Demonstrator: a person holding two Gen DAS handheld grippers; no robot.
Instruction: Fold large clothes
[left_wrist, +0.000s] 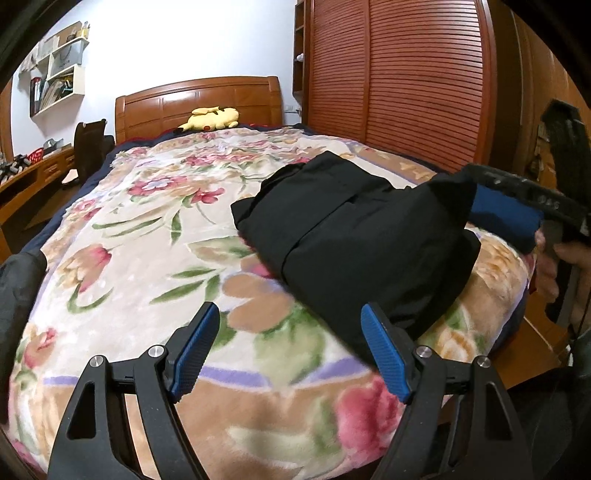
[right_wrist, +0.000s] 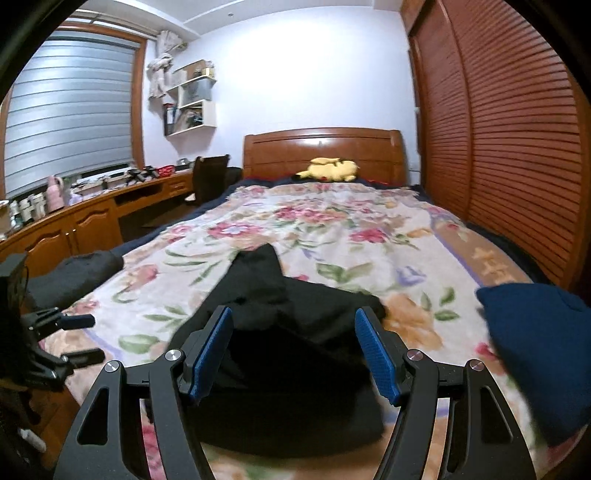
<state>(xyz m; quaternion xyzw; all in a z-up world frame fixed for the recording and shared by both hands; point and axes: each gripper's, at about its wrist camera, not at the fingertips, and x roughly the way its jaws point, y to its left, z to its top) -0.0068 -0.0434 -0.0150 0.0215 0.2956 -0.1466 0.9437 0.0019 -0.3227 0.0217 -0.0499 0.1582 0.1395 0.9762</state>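
Observation:
A black garment (left_wrist: 351, 232) lies folded in a thick bundle on the floral blanket (left_wrist: 147, 229) near the foot of the bed, right of centre. My left gripper (left_wrist: 291, 350) is open and empty, low over the blanket just in front of the bundle. My right gripper (right_wrist: 295, 354) is open, its jaws standing either side of the near end of the black garment (right_wrist: 295, 369) without closing on it. In the left wrist view the right gripper (left_wrist: 517, 206) shows at the bundle's right end. The left gripper (right_wrist: 79, 338) shows at the left edge of the right wrist view.
A yellow plush toy (left_wrist: 210, 119) lies by the wooden headboard (left_wrist: 199, 101). A slatted wooden wardrobe (left_wrist: 399, 77) runs along the right. A dark blue cloth (right_wrist: 543, 350) sits at the bed's right corner. Another dark garment (right_wrist: 74, 273) lies at the left edge. A desk (right_wrist: 92, 218) stands left.

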